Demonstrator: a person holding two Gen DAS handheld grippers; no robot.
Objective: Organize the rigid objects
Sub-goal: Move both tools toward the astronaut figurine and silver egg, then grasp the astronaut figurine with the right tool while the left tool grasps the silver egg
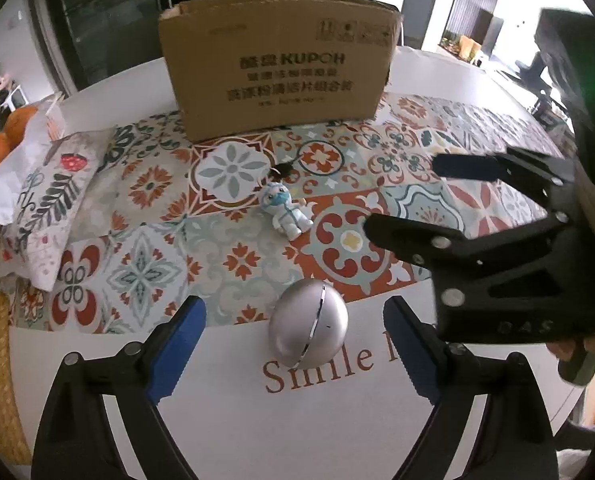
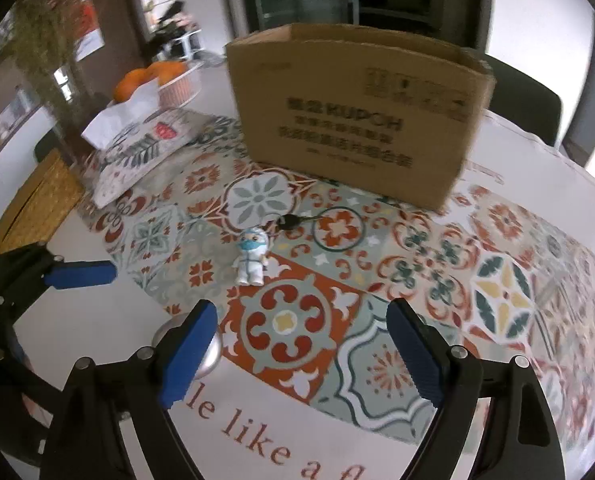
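A silver egg-shaped object [image 1: 307, 322] lies on the table just ahead of my left gripper [image 1: 295, 344], which is open and empty. In the right wrist view the egg [image 2: 211, 354] is mostly hidden behind my right gripper's left finger. A small white figurine with a blue mask [image 1: 287, 210] [image 2: 252, 256] lies on the patterned cloth, its dark keyring beside it. An open cardboard box [image 1: 277, 68] [image 2: 357, 120] stands behind it. My right gripper [image 2: 301, 354] is open and empty above the cloth; it also shows in the left wrist view [image 1: 401, 196].
A patterned tissue pouch [image 1: 45, 200] [image 2: 137, 152] lies at the left, with oranges [image 1: 7, 132] [image 2: 145, 76] behind it. A woven mat [image 2: 33, 200] lies at the table's left edge. A dark chair [image 2: 529, 100] stands behind the box.
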